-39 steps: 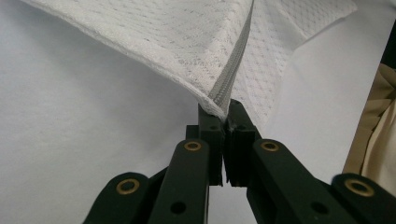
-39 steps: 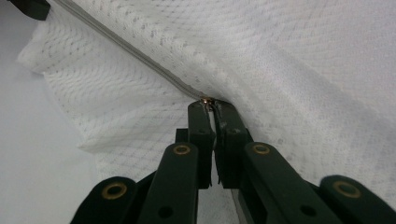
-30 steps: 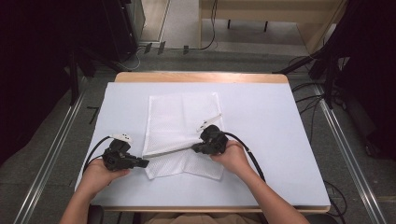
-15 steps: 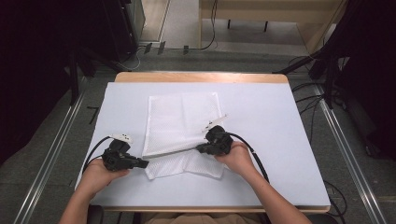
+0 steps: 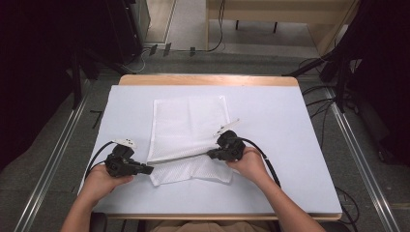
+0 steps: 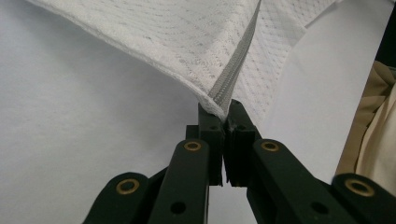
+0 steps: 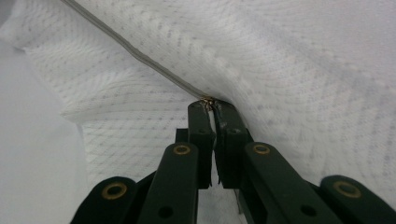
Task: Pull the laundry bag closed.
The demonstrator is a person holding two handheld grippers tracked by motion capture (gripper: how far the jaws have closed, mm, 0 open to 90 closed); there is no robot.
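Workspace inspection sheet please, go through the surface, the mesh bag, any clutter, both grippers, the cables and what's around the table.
Surface: pale blue sheet over a wooden table, flat.
Job's things: white mesh bag with a grey zipper edge, lying flat at the far end, near part lifted along the zipper.
Clutter: nothing seen.
Grippers: left gripper shut on the zipper edge at the bag's left end; right gripper shut on its right end, at a brass-coloured piece.
Cables: one black cable trails from the left gripper, another from the right.
Surroundings: grey floor, metal rails, dark equipment, floor cables.
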